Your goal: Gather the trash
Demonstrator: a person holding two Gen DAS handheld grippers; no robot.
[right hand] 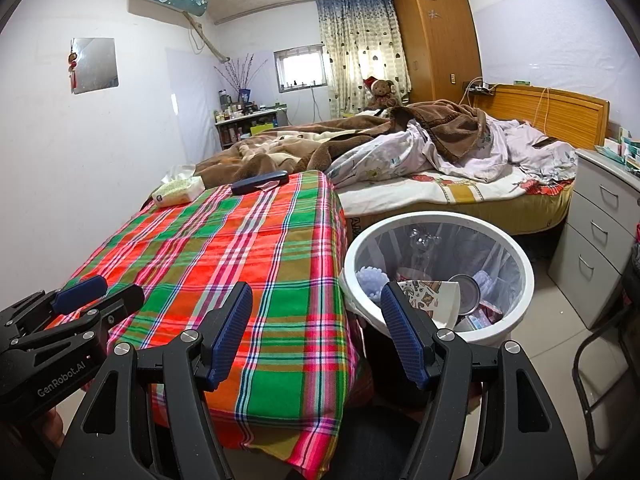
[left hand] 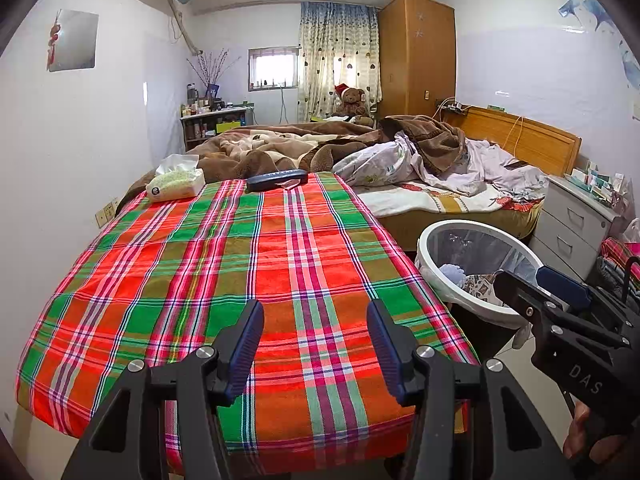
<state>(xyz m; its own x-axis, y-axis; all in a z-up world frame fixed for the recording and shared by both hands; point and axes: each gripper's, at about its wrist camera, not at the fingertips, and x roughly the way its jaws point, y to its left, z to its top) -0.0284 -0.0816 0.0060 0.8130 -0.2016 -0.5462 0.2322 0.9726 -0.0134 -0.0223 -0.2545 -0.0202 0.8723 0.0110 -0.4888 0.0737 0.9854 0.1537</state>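
Both the left tool (left hand: pixel 316 344) and the right tool (right hand: pixel 316 332) are spread wide and hold nothing, so look slowly over the red-and-green checked worktop (left hand: pixel 240 264) before leaving the round white bin (right hand: pixel 516 280) at lower right.

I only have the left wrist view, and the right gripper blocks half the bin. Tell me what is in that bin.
Observer: The right wrist view looks down into the white trash bin. A patterned paper cup lies on top, near the front.
Operator: List anything else in there.
Observer: A metal can sits beside the cup, open end showing, and a pale blue bumpy item lies at the left side.
Operator: Report the right gripper's state.
Observer: The right gripper is open with nothing between its fingers. It points at the gap between the plaid-covered table and the bin.
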